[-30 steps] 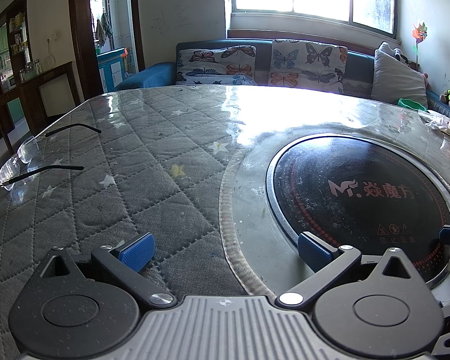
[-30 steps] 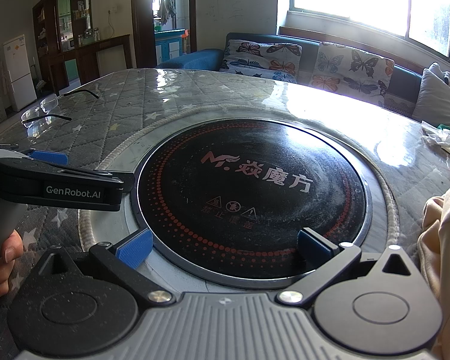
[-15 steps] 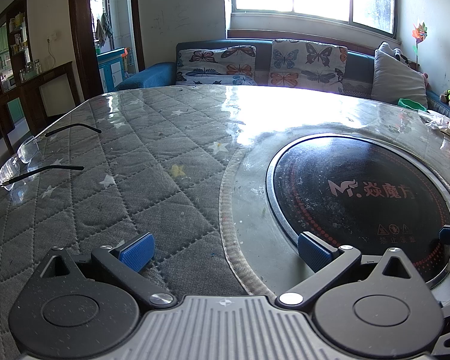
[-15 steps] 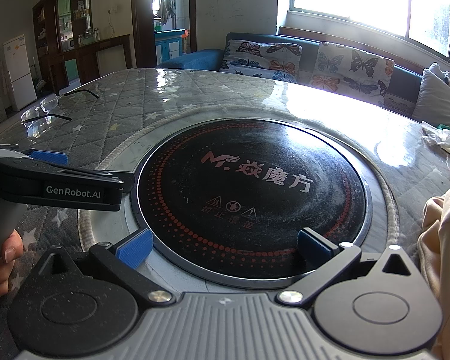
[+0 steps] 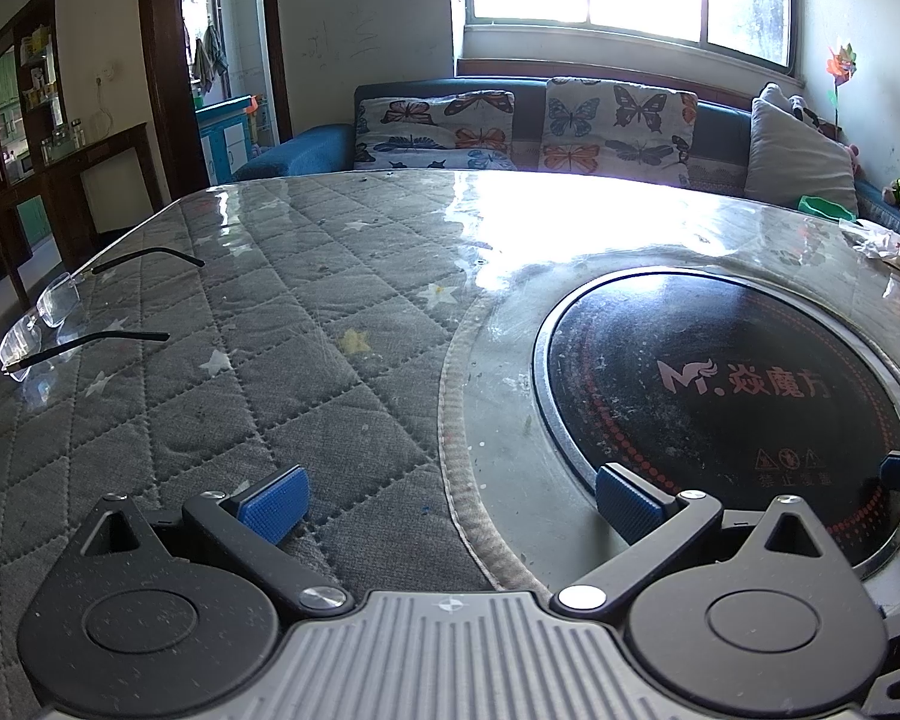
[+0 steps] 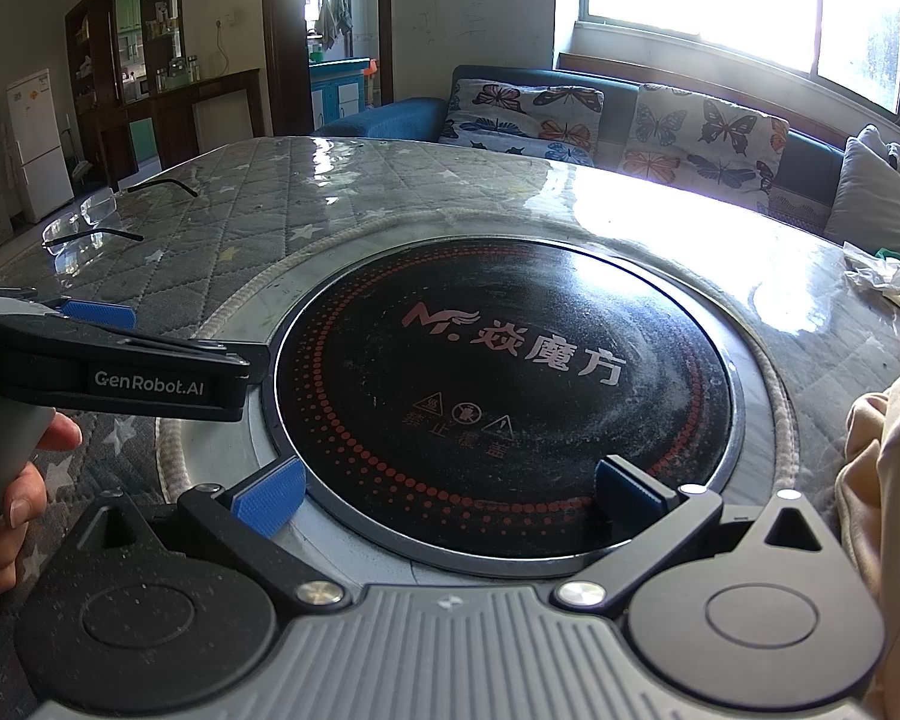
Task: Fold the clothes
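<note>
- Sunlight was thrown across the quilted table (image 5: 306, 324).
- Both claws, left gripper (image 5: 447, 495) and right gripper (image 6: 447, 489), were held apart, empty.
- Soft, light cream cloth (image 6: 888, 480) should be pinched at an edge.

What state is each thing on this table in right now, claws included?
Left claw: open, empty, low over the table.
Right claw: open, empty, over the cooktop.
Glasses: unfolded, lying on the table.
Garment: crumpled, unfolded, at the right edge.
Cooktop: bare, dusty; on or off, cannot tell.
</note>
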Demonstrator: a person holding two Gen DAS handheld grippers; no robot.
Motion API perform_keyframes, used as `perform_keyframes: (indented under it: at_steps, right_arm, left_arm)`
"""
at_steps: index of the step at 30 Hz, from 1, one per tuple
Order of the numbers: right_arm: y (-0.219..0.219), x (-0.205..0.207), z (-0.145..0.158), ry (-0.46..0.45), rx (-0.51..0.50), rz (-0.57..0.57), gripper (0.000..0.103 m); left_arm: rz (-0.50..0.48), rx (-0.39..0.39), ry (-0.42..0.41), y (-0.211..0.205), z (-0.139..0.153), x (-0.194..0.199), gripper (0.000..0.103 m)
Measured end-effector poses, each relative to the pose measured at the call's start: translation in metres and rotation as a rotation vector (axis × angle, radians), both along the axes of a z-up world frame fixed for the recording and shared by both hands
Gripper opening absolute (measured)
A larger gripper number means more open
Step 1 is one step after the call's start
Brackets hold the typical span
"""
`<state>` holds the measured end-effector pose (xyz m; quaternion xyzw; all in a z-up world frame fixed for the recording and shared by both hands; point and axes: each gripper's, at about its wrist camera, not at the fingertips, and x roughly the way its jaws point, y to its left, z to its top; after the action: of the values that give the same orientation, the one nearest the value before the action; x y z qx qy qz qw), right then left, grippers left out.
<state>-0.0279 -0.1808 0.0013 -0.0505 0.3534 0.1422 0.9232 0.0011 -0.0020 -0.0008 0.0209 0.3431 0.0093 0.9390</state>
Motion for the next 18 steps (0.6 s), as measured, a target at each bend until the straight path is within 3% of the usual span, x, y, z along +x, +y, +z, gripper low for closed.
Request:
perform_keyframes:
  at_steps: [18]
  right_arm:
    - [-0.018, -0.034, 0.020, -0.068, 0.006, -0.015, 0.103]
  left_arm:
    - [-0.026, -0.012, 0.046, -0.015, 0.013, -0.016, 0.103]
